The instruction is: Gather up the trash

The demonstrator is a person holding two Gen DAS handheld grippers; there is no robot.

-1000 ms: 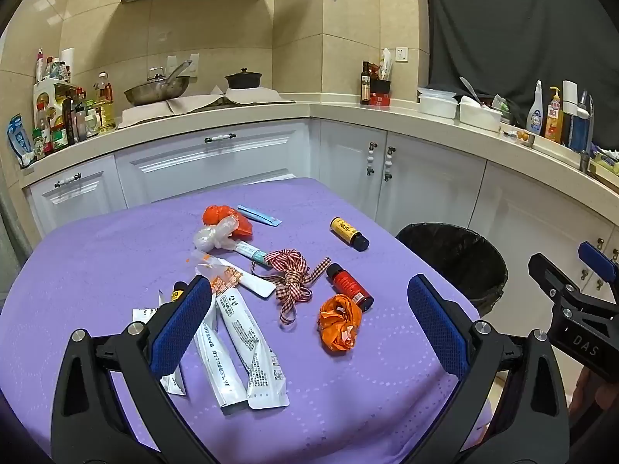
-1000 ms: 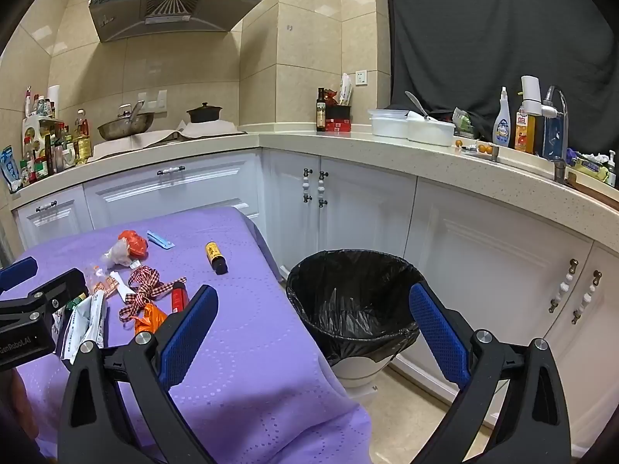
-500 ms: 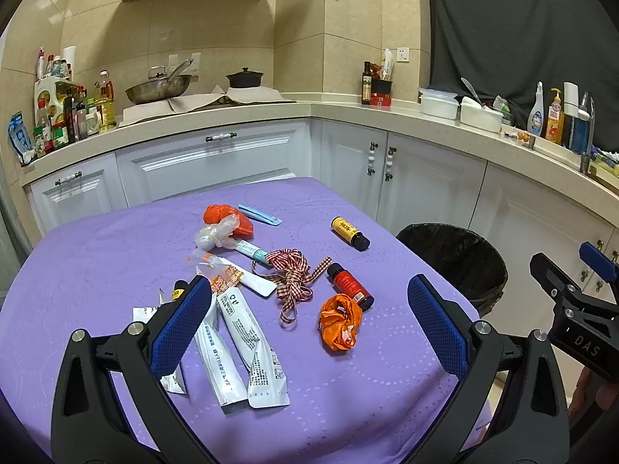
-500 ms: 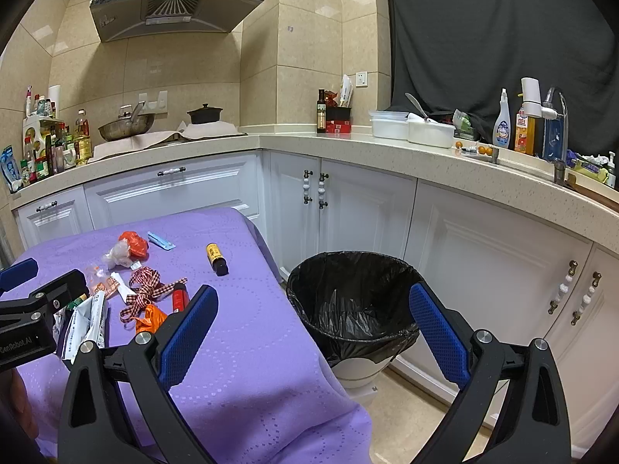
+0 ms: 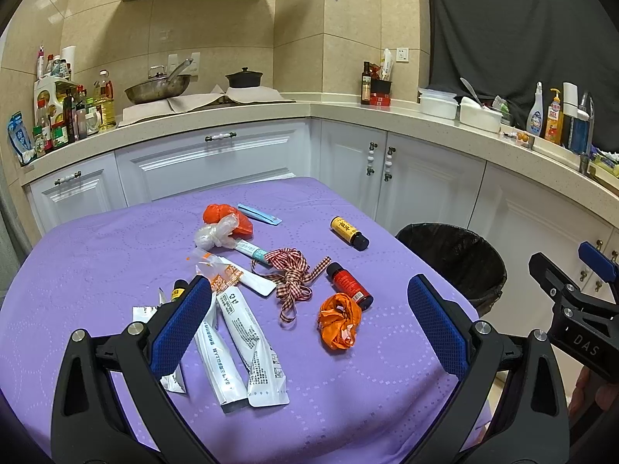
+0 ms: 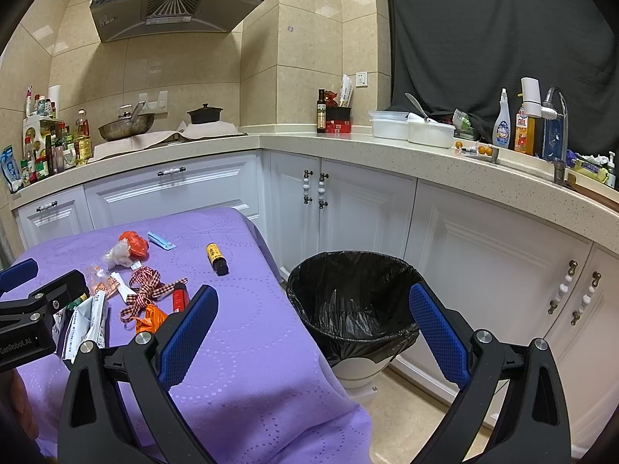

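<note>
On the purple tablecloth [image 5: 96, 263] lies scattered trash: a crumpled orange wrapper [image 5: 339, 323] at the heap's 4 o'clock edge, touching a red-labelled dark vial [image 5: 349, 285] lying flat. A checked red-and-white ribbon [image 5: 292, 276] sits tangled at centre. Two long white sachets [image 5: 247, 342] lie side by side at 7 o'clock. A yellow-labelled vial [image 5: 349, 232] lies apart at 2 o'clock. The black-lined round bin [image 6: 354, 301] stands open on the floor at 3 o'clock.

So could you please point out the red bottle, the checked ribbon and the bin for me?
red bottle [image 5: 349, 281], left wrist view, on its red label.
checked ribbon [image 5: 293, 275], left wrist view, on the knot.
bin [image 6: 350, 294], right wrist view, on its black liner.
</note>
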